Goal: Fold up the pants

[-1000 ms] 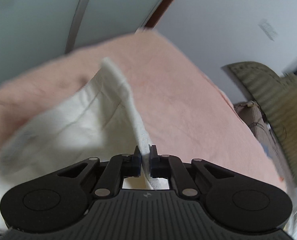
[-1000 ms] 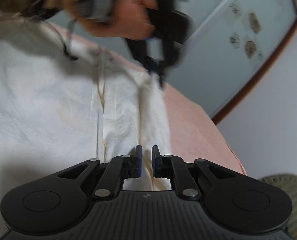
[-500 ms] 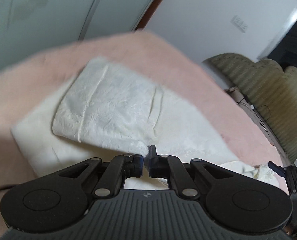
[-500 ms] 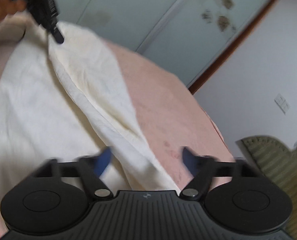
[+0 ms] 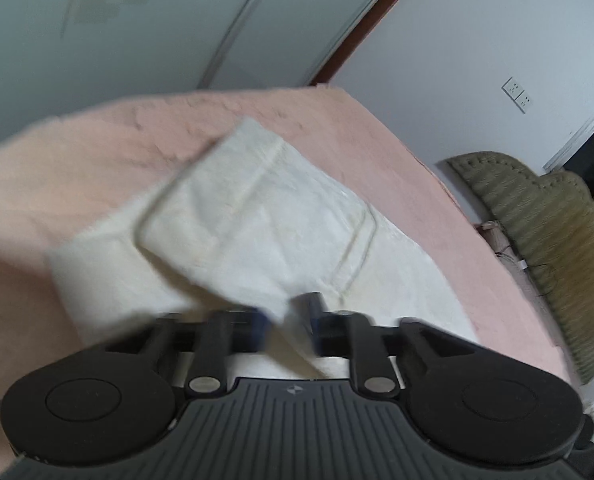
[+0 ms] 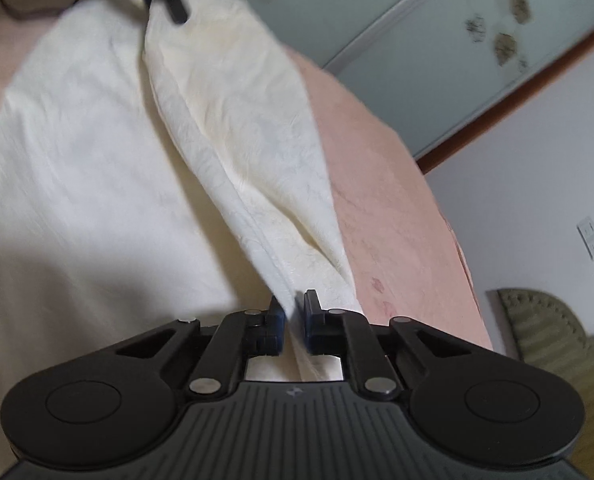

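Two claws share the cream pants [image 6: 97,168] on the pink bed [image 6: 397,208]: the right claw [image 6: 294,314] pinches a raised edge, the left claw [image 5: 287,322], blurred, looks part-open around a folded flap's corner. One fold down; tidying likely remains.

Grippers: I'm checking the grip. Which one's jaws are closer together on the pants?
The right gripper: its jaws pinch a pants fold narrowly; the left gripper shows a wider, blurred gap.

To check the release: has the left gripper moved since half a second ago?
Yes: left gripper tilted up-left; the wall socket now sits lower, further right.
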